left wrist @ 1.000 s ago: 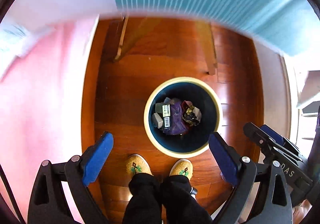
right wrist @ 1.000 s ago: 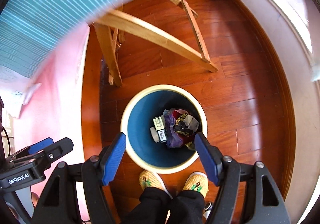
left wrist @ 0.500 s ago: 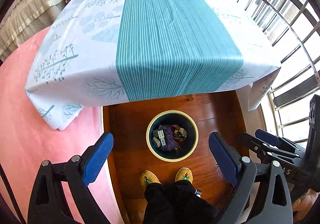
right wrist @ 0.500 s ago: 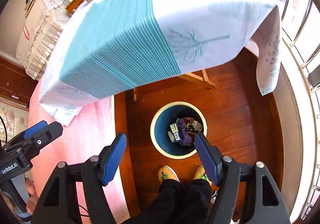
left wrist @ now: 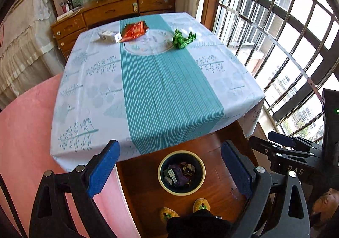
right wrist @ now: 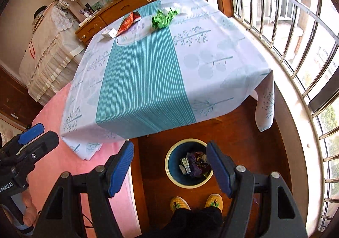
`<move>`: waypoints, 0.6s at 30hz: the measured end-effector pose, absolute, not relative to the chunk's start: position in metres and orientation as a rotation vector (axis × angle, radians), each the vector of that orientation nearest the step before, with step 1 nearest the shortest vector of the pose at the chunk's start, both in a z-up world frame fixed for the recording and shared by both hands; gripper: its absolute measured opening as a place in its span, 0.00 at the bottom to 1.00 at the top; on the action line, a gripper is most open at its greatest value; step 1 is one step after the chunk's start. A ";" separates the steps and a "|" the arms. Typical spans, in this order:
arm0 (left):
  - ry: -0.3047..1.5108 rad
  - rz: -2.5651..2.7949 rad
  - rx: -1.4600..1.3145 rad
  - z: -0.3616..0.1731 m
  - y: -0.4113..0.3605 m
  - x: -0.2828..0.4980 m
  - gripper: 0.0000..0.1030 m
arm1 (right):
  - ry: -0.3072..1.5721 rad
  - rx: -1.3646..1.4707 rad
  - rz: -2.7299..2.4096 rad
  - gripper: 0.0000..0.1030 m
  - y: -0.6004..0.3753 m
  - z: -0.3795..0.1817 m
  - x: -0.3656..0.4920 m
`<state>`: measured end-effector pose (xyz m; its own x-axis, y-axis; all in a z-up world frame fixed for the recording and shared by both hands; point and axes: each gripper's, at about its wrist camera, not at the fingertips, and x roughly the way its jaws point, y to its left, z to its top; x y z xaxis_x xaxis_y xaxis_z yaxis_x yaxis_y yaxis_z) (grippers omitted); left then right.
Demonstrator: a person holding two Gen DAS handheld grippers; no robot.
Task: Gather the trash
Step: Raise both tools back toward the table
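A round bin (left wrist: 162, 169) (right wrist: 169, 164) with a pale rim stands on the wooden floor below both grippers, with several wrappers and small boxes inside. At the far end of the table (left wrist: 148, 89) (right wrist: 148, 81) lie a crumpled green wrapper (left wrist: 182, 39) (right wrist: 164, 18), an orange-red packet (left wrist: 134, 31) (right wrist: 129, 22) and a small white box (left wrist: 109, 37) (right wrist: 110, 33). My left gripper (left wrist: 168, 171) stands open with nothing between its blue pads. My right gripper (right wrist: 169, 167) is open and empty too. Both hang high above the bin, in front of the table's near edge.
The person's yellow slippers (left wrist: 201, 205) (right wrist: 214, 200) and dark trouser legs stand just behind the bin. A pink rug (left wrist: 25, 132) covers the floor on the left. Barred windows (left wrist: 275, 36) run along the right, a wooden dresser (left wrist: 118, 11) behind the table.
Both grippers have risen from close above the bin to above table height. The tabletop with its trash has come into view, and the bin looks smaller. Both stayed open and empty.
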<state>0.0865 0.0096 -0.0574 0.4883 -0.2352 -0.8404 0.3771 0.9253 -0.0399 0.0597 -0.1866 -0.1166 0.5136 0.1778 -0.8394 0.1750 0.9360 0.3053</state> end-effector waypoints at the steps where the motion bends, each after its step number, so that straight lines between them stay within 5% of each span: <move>1: 0.975 -0.384 0.159 -0.051 0.008 0.090 0.92 | 1.017 0.370 -0.009 0.69 -0.186 -0.108 0.063; 18: 0.827 -0.466 0.182 0.022 -0.015 0.156 0.92 | 0.786 0.266 -0.059 0.69 -0.199 -0.015 0.116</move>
<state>0.1561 -0.0154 0.0224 0.5838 -0.3271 -0.7431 0.4661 0.8844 -0.0230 0.1164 -0.1992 -0.0151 0.7071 0.0459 -0.7056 0.1511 0.9650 0.2142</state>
